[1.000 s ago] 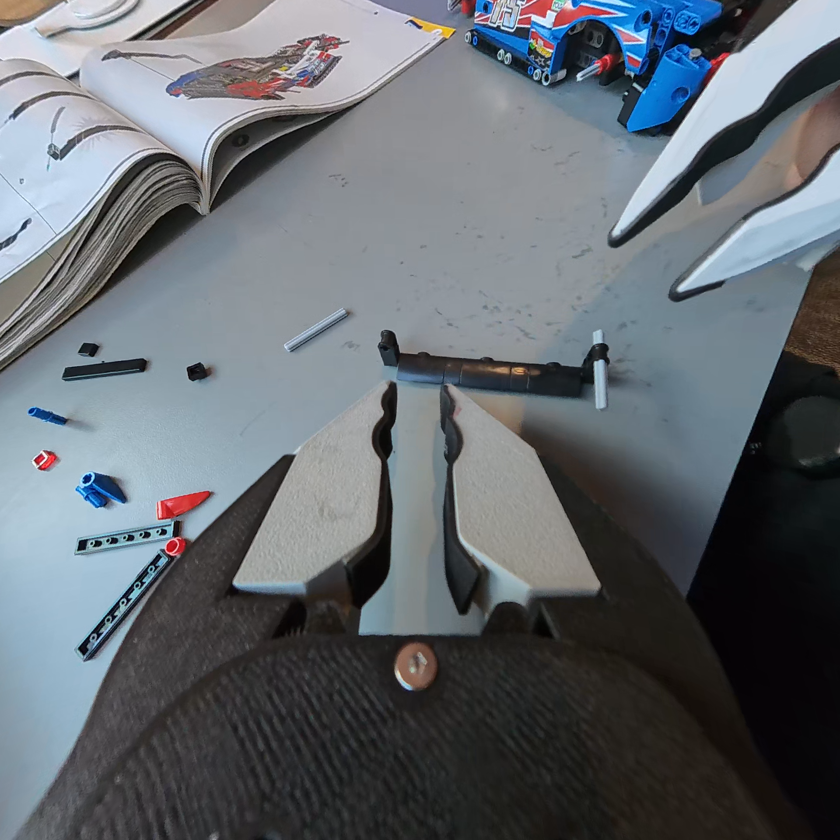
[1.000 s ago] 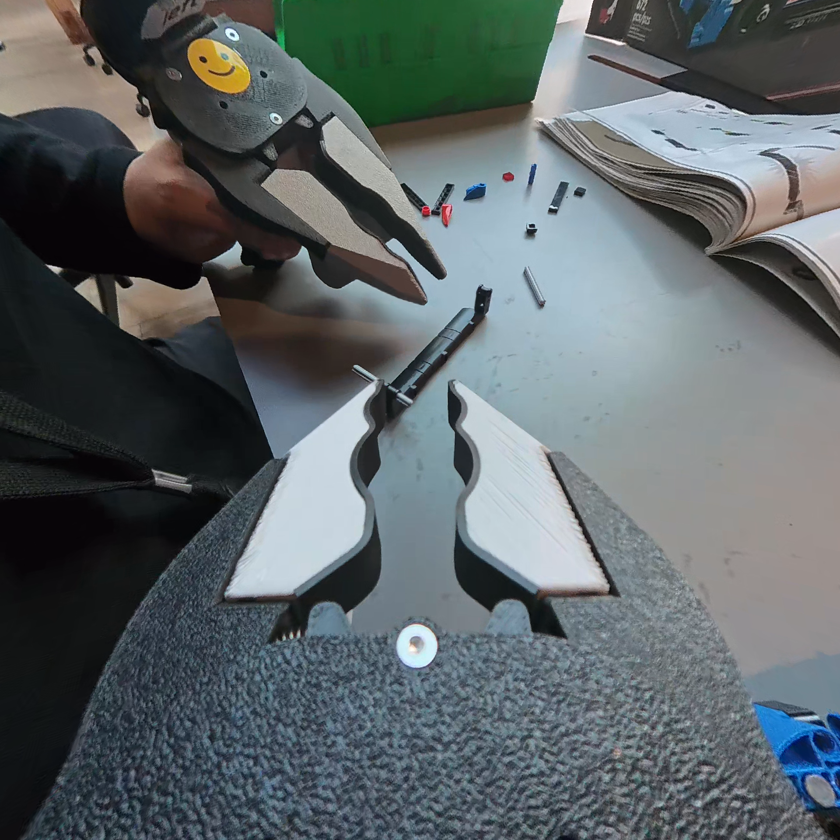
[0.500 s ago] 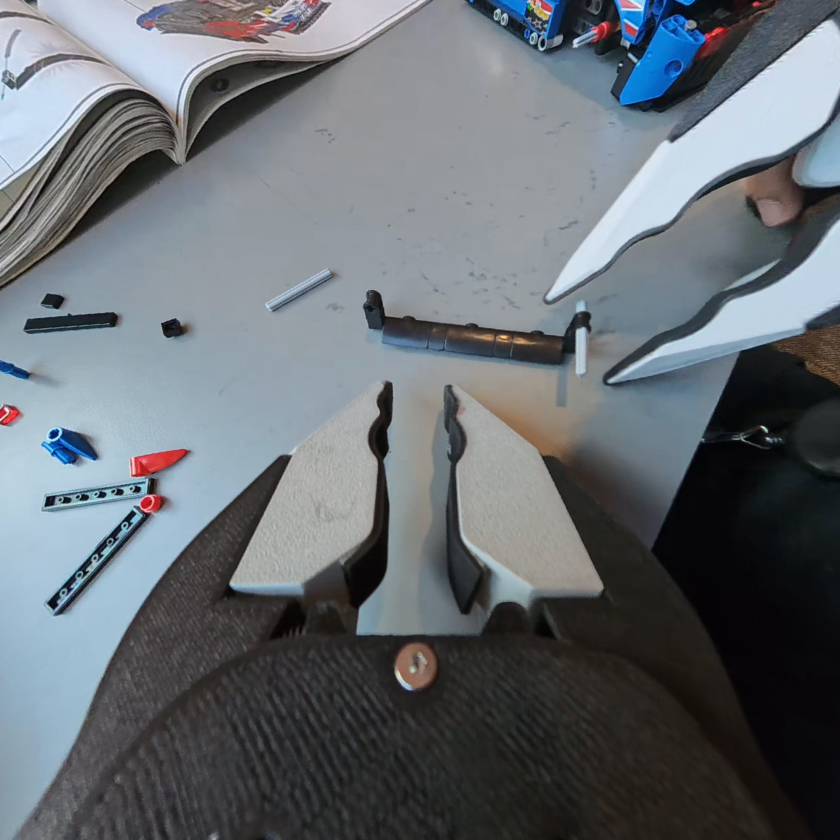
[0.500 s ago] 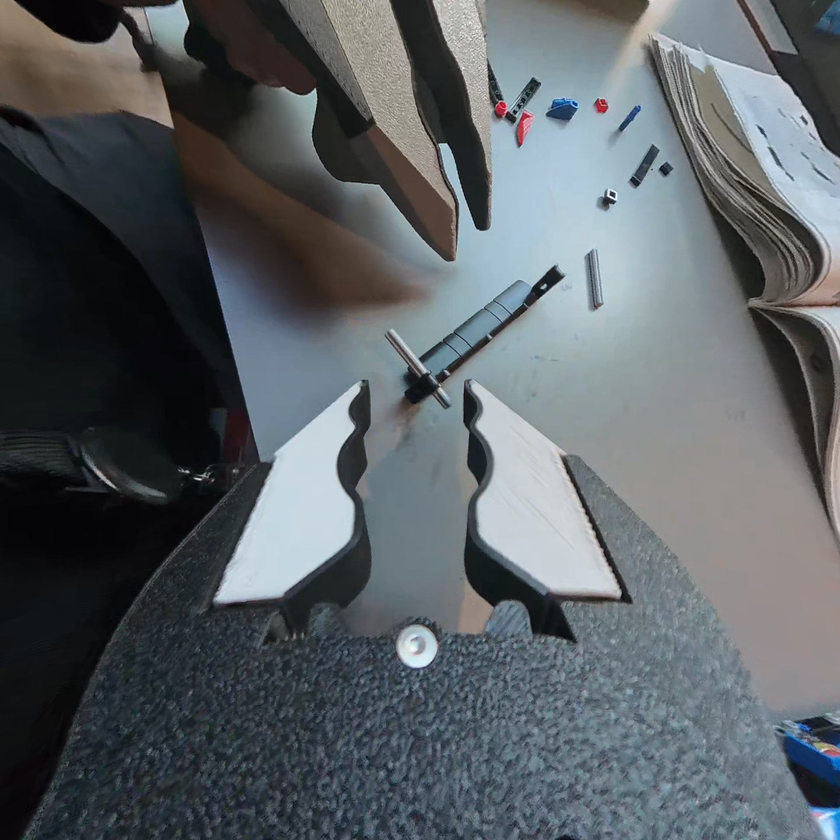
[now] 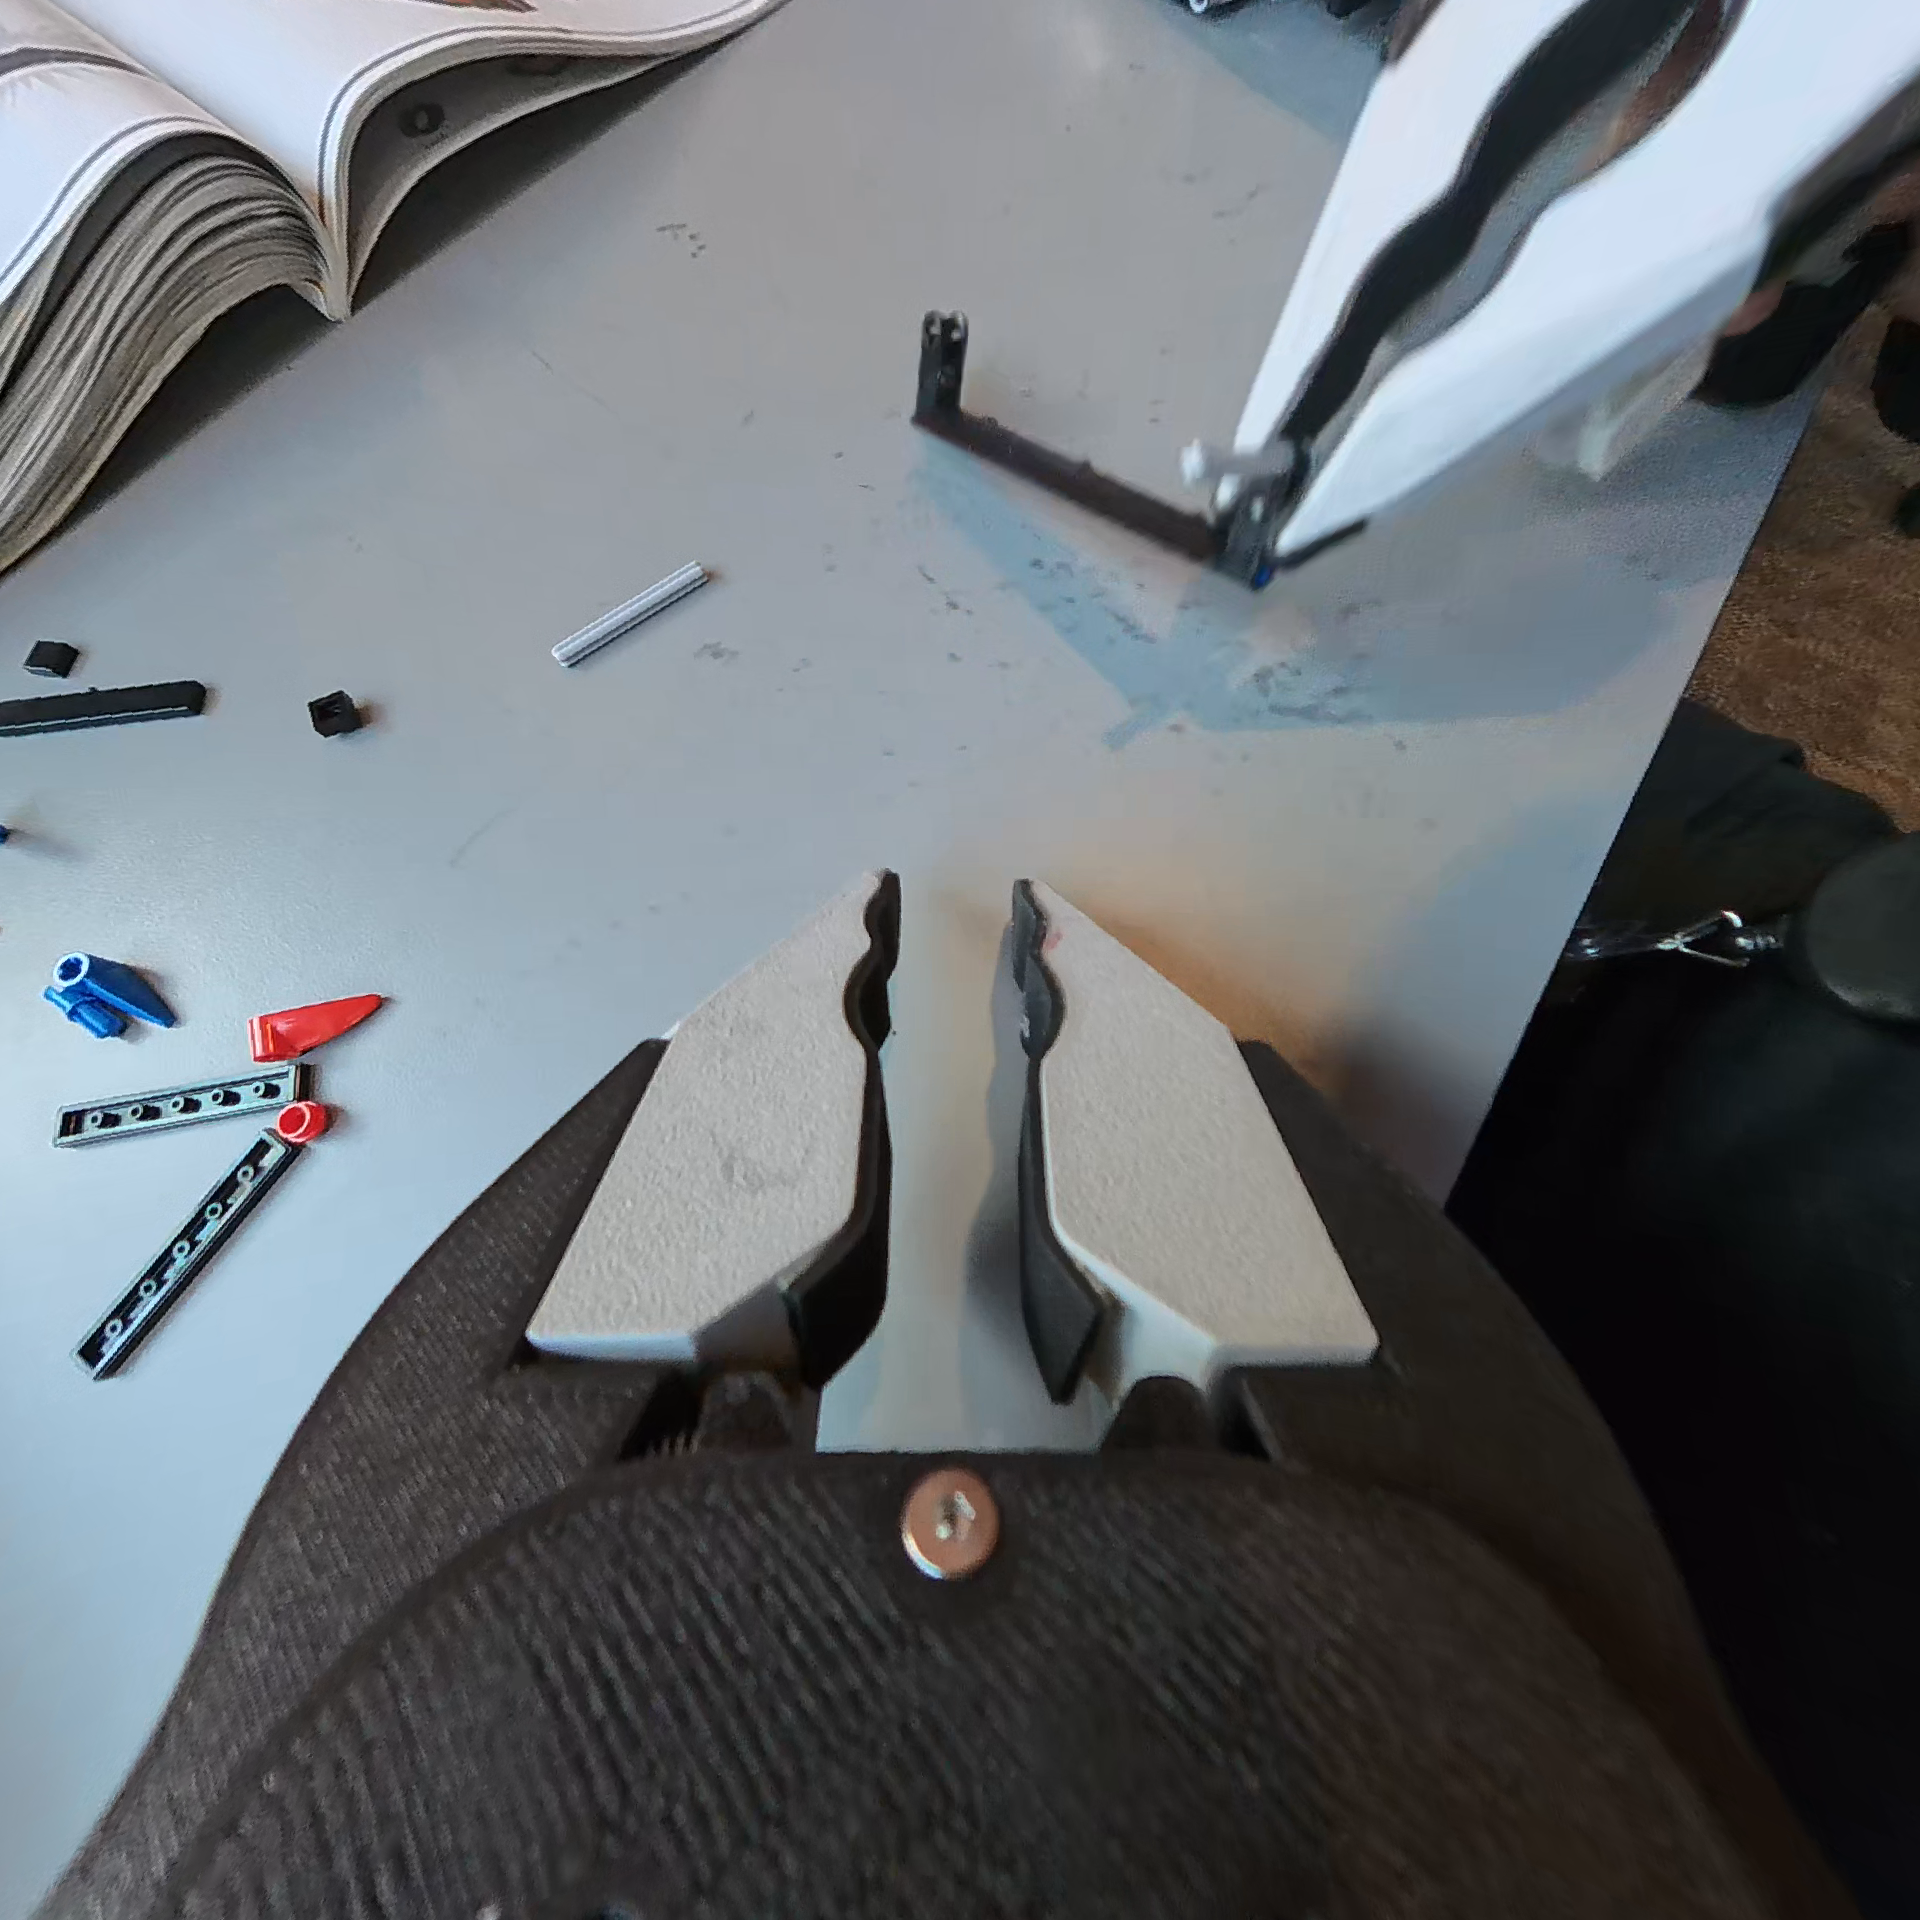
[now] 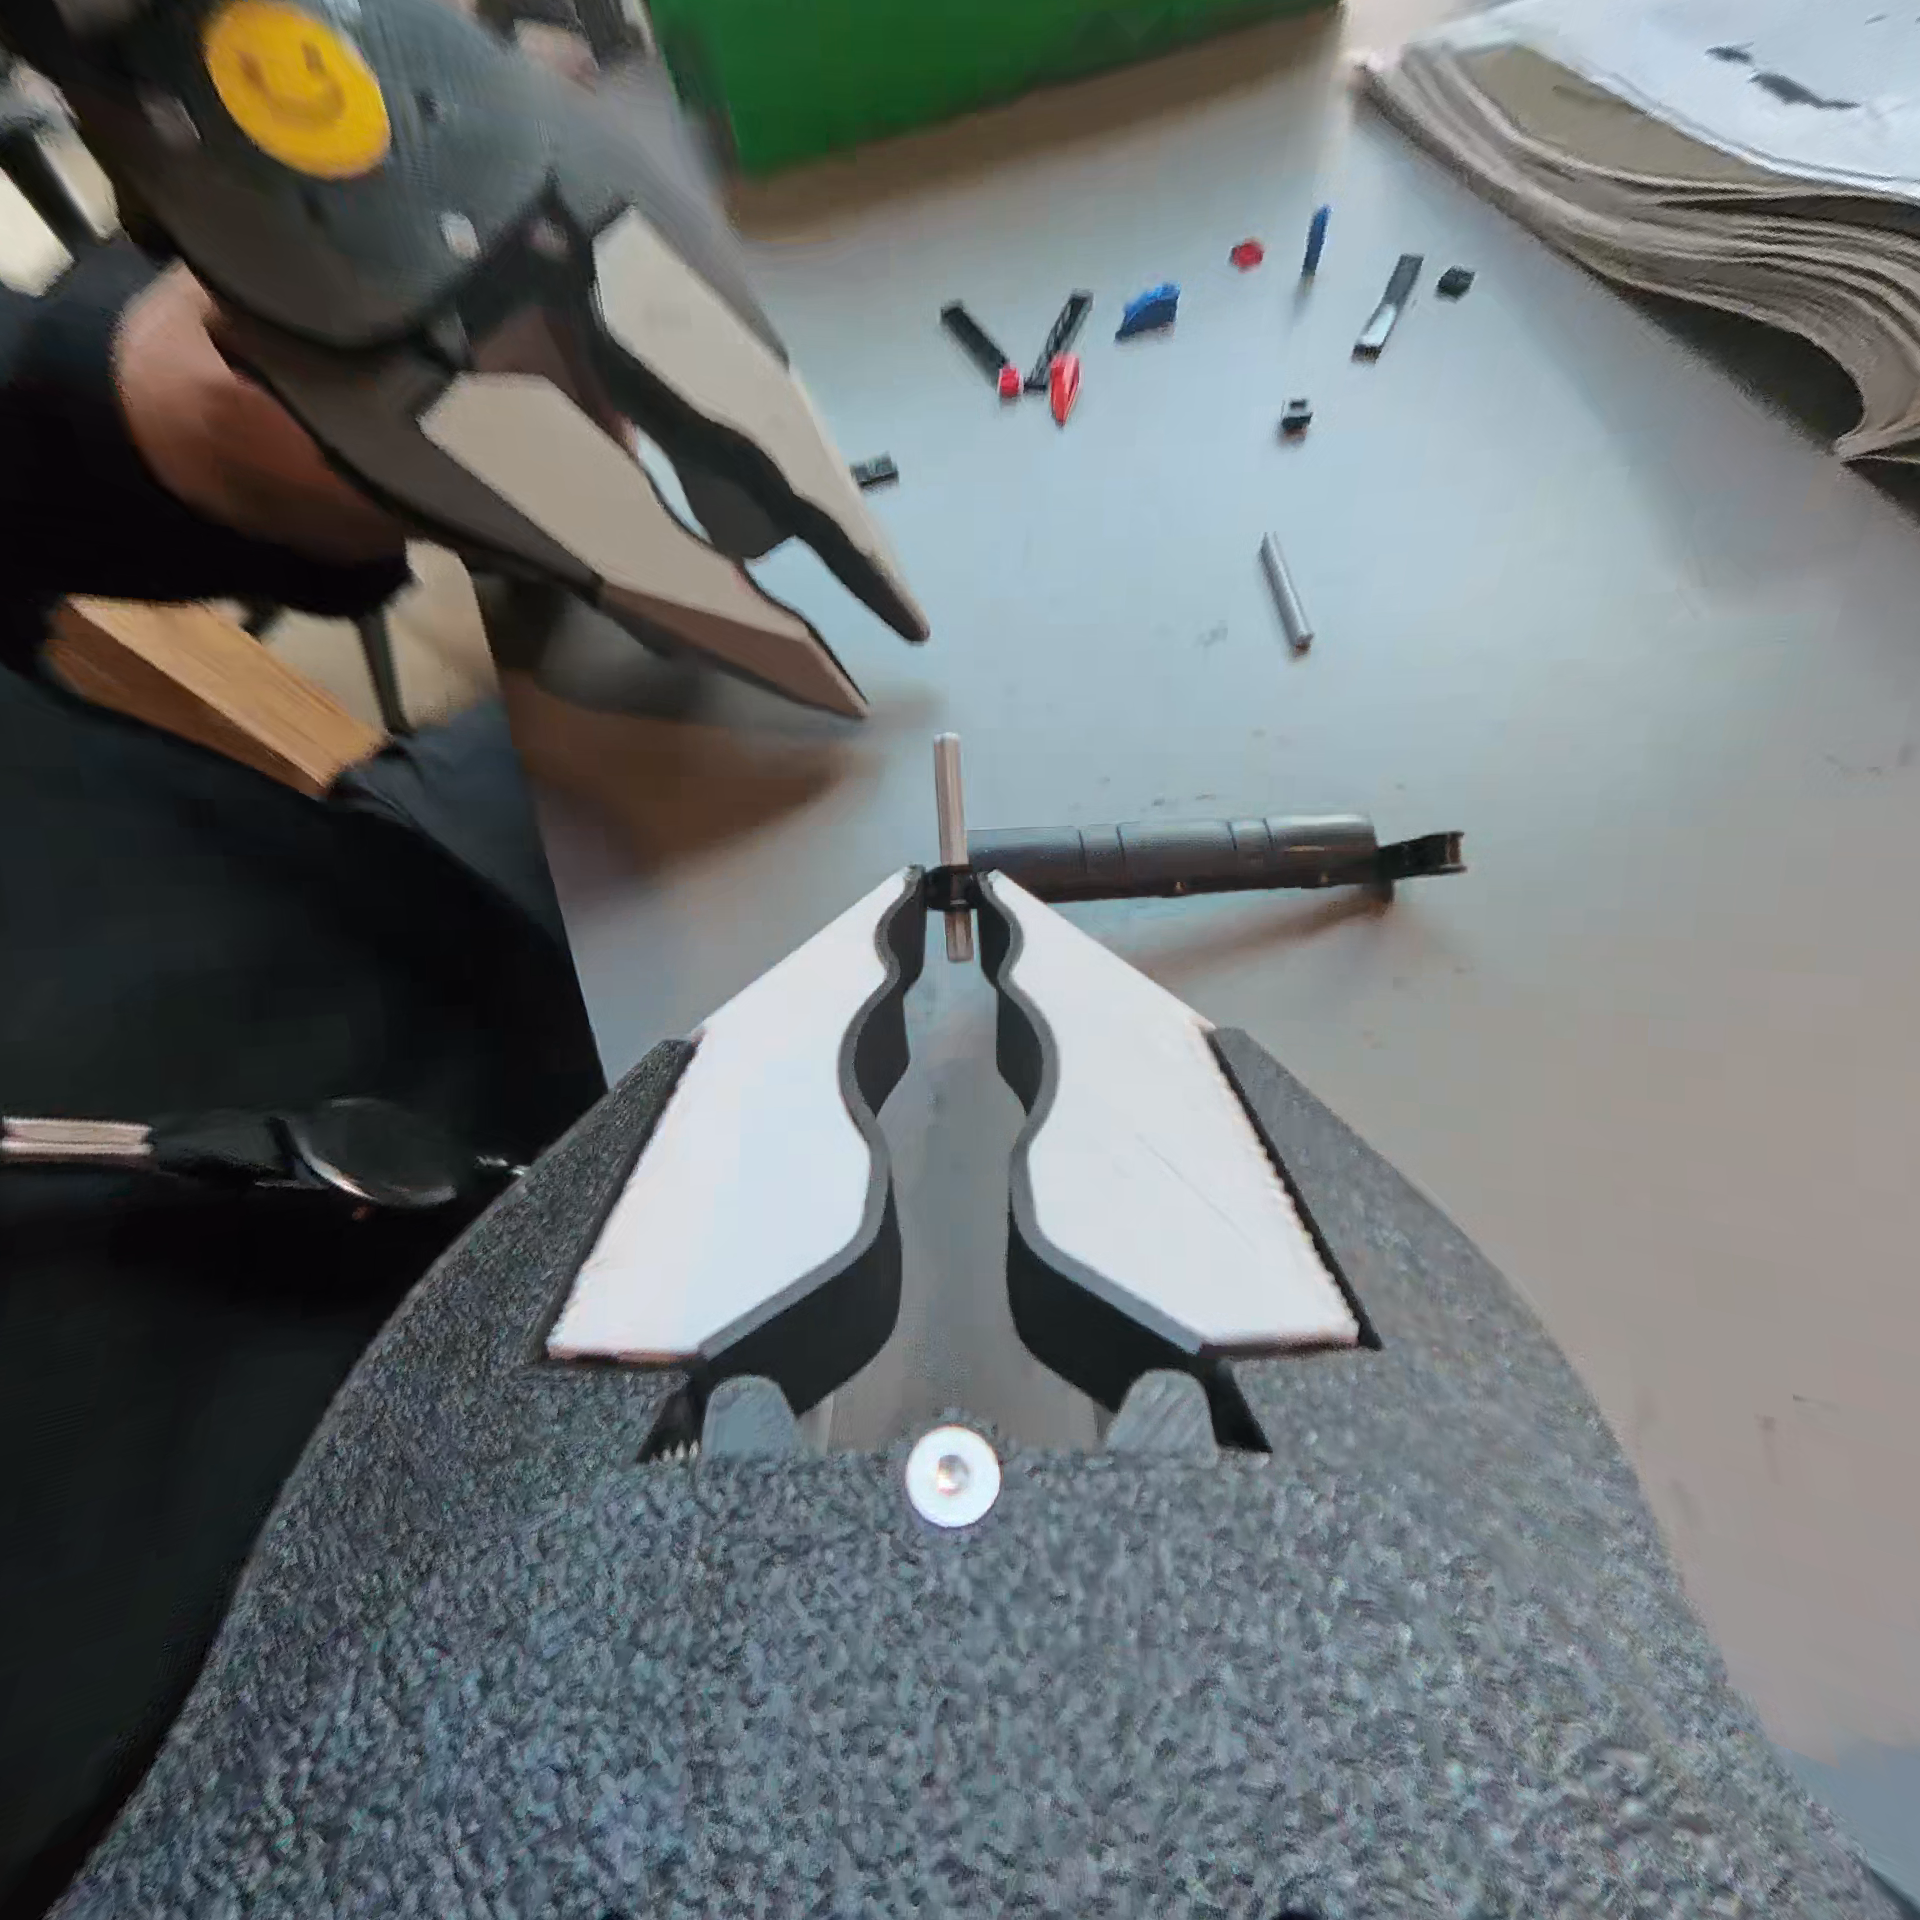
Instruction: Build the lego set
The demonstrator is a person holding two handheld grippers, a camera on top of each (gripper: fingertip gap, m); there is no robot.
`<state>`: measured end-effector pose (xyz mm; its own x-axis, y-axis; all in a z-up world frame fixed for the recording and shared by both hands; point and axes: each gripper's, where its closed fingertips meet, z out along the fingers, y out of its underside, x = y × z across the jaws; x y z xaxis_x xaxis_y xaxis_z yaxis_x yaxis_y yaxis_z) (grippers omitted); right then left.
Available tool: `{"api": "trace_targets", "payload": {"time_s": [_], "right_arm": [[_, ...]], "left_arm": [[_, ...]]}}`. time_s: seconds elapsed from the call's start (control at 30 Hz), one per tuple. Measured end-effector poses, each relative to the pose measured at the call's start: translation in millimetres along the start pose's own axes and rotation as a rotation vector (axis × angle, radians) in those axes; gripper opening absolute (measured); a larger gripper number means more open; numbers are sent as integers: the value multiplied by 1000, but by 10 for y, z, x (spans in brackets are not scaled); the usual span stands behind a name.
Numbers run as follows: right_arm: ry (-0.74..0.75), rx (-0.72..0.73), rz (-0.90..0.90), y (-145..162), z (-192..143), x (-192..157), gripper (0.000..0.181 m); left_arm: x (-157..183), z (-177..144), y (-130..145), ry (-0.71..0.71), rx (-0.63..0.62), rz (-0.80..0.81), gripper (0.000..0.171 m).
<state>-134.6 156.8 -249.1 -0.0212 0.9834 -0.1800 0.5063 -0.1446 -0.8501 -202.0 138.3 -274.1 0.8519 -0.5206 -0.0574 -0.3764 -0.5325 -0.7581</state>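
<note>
The right gripper (image 6: 951,902), spread and clear of the work half a second ago, is now pinched on the black connector at the near end of the black bar assembly (image 6: 1164,844), where a short grey axle (image 6: 948,798) is seated crosswise. A lift or reorientation is judged to be under way. The assembly's long axis is laid across the grey table (image 6: 1558,1039), its far bracket pointed away to the right. The left gripper (image 5: 951,904), narrowly parted and empty, is held back nearby.
</note>
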Motion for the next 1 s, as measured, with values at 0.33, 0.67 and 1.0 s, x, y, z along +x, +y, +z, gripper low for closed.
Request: {"api": "trace_targets", "payload": {"time_s": [0.33, 0.67, 1.0], "right_arm": [[-333, 453, 458, -424, -513, 111, 7], [-439, 428, 436, -444, -471, -122, 7], [-455, 427, 429, -462, -446, -143, 8]], "left_arm": [[103, 296, -561, -6, 72, 192, 53], [339, 376, -954, -63, 175, 746, 14], [266, 282, -957, -204, 200, 832, 13]]}}
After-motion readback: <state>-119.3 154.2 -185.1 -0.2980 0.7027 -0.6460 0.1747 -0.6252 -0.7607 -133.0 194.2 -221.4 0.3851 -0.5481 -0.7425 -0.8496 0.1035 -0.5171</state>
